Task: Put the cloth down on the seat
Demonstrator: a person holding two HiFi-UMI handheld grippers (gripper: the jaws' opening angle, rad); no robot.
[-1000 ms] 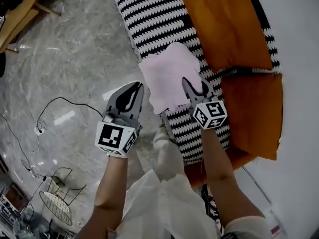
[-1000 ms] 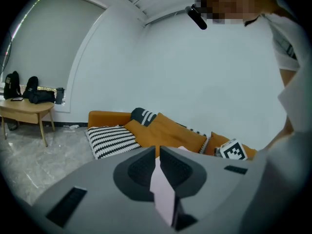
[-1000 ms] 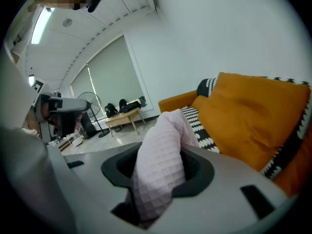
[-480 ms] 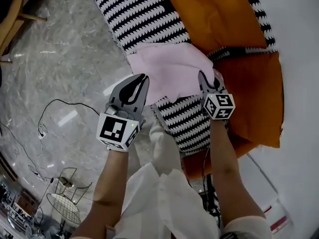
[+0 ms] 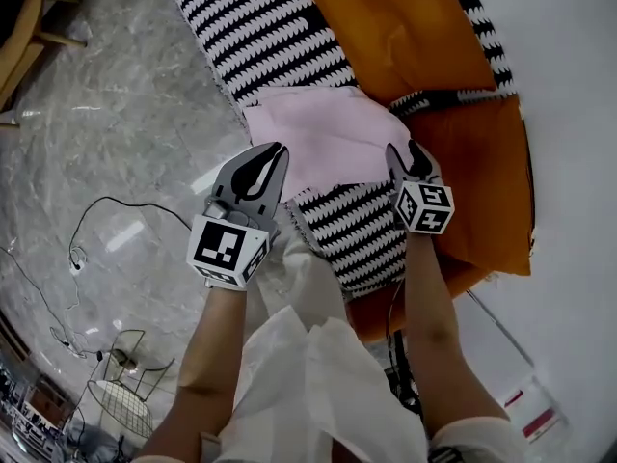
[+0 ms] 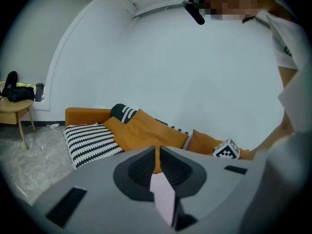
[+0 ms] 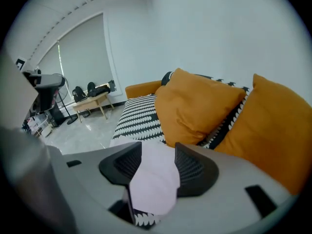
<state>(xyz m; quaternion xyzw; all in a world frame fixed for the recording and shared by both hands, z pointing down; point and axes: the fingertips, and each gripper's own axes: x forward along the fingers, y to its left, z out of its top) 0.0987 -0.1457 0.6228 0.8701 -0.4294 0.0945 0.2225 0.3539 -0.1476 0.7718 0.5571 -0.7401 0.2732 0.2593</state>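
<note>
Grips a thin fold of the cloth [image 5: 328, 143] with the left gripper [image 5: 273, 154], jaws pressed together on it right at the front edge of the striped seat [image 5: 260, 37], probably to keep that corner stretched instead of bunched. Shows the pink sheet spread flat over the seat's front part, just short of the orange cushions [image 5: 405, 27] along the back edge, so reads as all but laid down. Opens the right gripper [image 5: 408, 152] beside the nearer cushion, with the cloth's other corner lying loose between the parted pads, not pressed by them. Seemingly leaves only the left pinch to let go.
</note>
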